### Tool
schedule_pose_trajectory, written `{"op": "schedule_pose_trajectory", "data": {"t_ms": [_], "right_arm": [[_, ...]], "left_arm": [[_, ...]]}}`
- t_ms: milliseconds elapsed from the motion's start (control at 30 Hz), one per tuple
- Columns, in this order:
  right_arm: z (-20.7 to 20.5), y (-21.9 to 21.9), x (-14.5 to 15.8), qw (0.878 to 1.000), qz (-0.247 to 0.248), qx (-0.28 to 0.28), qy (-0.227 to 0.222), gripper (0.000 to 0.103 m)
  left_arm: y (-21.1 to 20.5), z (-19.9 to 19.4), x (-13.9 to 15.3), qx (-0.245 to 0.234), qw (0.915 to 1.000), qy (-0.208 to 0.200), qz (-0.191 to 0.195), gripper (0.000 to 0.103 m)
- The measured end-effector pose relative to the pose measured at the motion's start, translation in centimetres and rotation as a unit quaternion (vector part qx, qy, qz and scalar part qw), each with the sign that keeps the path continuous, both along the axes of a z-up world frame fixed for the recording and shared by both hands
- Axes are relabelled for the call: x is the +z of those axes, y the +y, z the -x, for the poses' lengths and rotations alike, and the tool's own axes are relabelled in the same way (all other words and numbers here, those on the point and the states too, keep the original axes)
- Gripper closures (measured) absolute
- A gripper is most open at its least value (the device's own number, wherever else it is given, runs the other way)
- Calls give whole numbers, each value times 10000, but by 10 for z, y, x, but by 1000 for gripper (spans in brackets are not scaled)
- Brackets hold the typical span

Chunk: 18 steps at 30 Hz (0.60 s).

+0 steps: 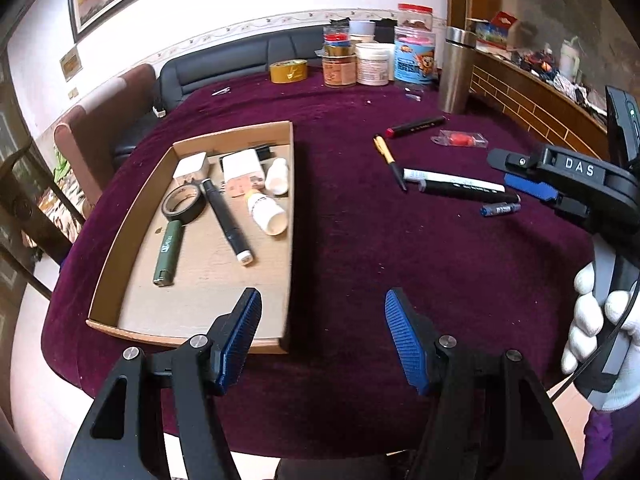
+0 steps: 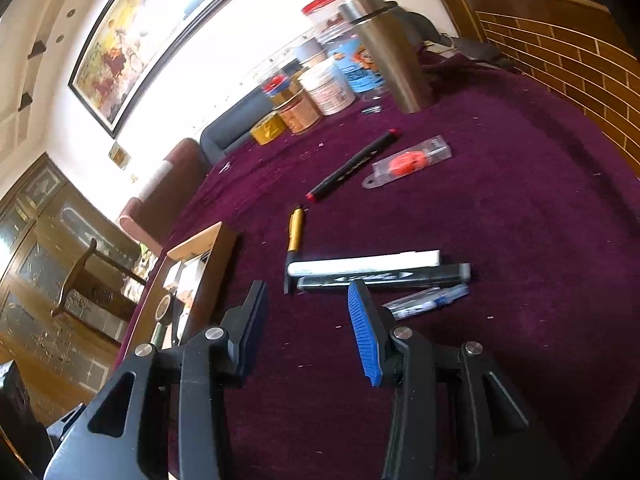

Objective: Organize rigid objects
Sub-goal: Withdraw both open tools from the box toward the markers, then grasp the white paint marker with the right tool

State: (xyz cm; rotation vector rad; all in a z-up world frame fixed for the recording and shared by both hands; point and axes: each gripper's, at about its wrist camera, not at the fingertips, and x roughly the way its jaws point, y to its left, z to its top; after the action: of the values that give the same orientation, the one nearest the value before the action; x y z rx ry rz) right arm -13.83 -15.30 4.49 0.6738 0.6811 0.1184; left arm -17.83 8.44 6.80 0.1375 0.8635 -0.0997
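On the purple-clothed bench [image 1: 360, 248], loose pens lie right of the cardboard tray [image 1: 120, 256]; both the left gripper [image 1: 320, 320] and right gripper [image 2: 308, 308] hang empty and part-open, so I'd straddle the white marker [image 2: 364, 263] squarely at mid-length before closing.

Left claw [image 1: 322, 312] empty, jaws apart, angled downward. Right claw [image 2: 308, 304] empty, jaws apart, held in a white-gloved hand [image 1: 600, 332].
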Motion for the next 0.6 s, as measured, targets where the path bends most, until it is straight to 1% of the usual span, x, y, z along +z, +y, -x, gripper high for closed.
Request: {"op": "schedule_pose_trajectory", "data": {"t_ms": [167, 300, 467, 533, 600], "right_arm": [[3, -21, -7, 9996, -133, -224, 95, 63], [3, -28, -11, 9993, -142, -315, 162, 63], [-8, -29, -16, 9991, -226, -101, 338, 63], [-18, -30, -15, 9988, -270, 26, 406, 63], [-30, -33, -14, 9986, -194, 101, 482, 63]], "left_arm": [[-12, -1, -4, -90, 9999, 67, -102, 44], [-19, -3, -10, -148, 9997, 196, -94, 44], [-22, -6, -18, -197, 9992, 344, -76, 44], [-21, -8, -20, -211, 9989, 407, -21, 44], [-19, -9, -22, -216, 9987, 458, 64, 44]]}}
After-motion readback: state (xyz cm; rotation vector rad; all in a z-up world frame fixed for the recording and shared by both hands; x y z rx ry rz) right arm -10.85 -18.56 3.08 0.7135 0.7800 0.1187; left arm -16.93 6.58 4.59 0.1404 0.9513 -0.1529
